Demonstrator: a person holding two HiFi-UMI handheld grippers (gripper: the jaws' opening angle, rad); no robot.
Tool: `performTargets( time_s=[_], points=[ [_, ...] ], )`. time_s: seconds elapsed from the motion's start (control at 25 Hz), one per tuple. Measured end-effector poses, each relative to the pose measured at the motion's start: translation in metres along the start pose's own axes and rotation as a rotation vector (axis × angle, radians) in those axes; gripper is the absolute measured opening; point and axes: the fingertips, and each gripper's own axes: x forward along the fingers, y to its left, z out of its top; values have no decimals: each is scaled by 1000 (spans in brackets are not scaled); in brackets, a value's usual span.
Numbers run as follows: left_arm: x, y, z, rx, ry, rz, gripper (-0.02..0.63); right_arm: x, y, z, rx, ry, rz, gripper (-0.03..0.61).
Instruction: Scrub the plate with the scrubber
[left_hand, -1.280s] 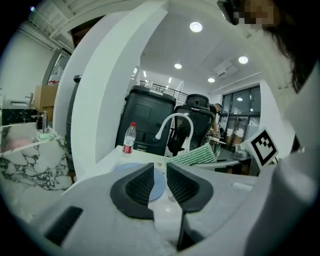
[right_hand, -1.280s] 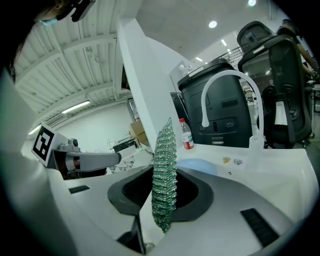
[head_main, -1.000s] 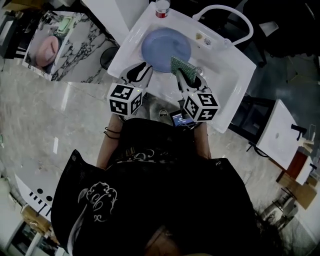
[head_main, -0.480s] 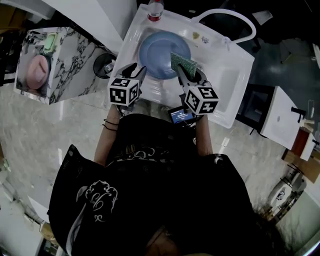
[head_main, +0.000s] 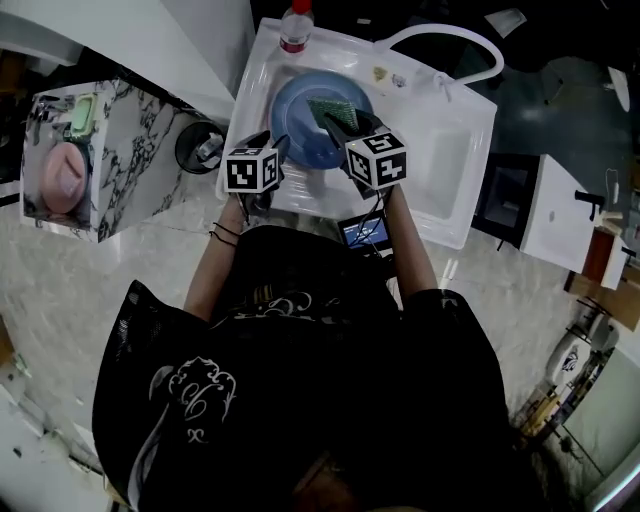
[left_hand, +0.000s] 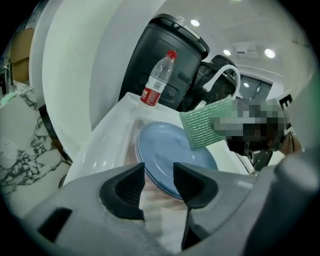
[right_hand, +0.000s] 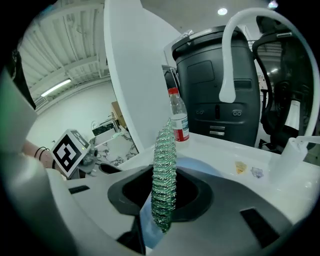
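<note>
A round blue plate (head_main: 298, 122) lies in the white sink (head_main: 452, 150). My right gripper (head_main: 342, 126) is shut on a green mesh scrubber (head_main: 333, 108), which it holds on edge over the plate's right half. In the right gripper view the scrubber (right_hand: 164, 165) stands upright between the jaws of the right gripper (right_hand: 163, 195), with the plate (right_hand: 199, 166) behind it. My left gripper (head_main: 268, 148) is at the plate's near-left rim. Its jaws (left_hand: 159, 172) stand a little apart with nothing between them, and the plate (left_hand: 170, 155) and scrubber (left_hand: 202, 127) lie just beyond.
A clear bottle with a red cap (head_main: 295, 28) stands on the sink's far rim. A white curved faucet (head_main: 440, 40) arches over the right basin. A marble counter (head_main: 110, 140) and a round bin (head_main: 200, 145) are at the left. A black machine (left_hand: 160, 55) stands behind the sink.
Both grippers have moved forward over the sink. The scrubber has gone from the plate's near-right edge to above the plate. The left gripper has come up to the plate's rim.
</note>
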Motion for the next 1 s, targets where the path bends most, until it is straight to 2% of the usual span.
performTargets(
  time_s=[0.28, 0.48, 0.8, 1.0],
  points=[
    [13, 16, -9, -20, 51, 10, 175, 54, 18, -16, 10, 131, 134, 97],
    [13, 18, -7, -56, 51, 3, 172, 79, 23, -31, 63, 210, 182, 97],
    [15, 20, -10, -79, 41, 0, 170, 102, 6, -37, 172, 264, 113, 98],
    [15, 20, -10, -79, 45, 2, 169, 103, -15, -42, 270, 230, 58, 98]
  ],
)
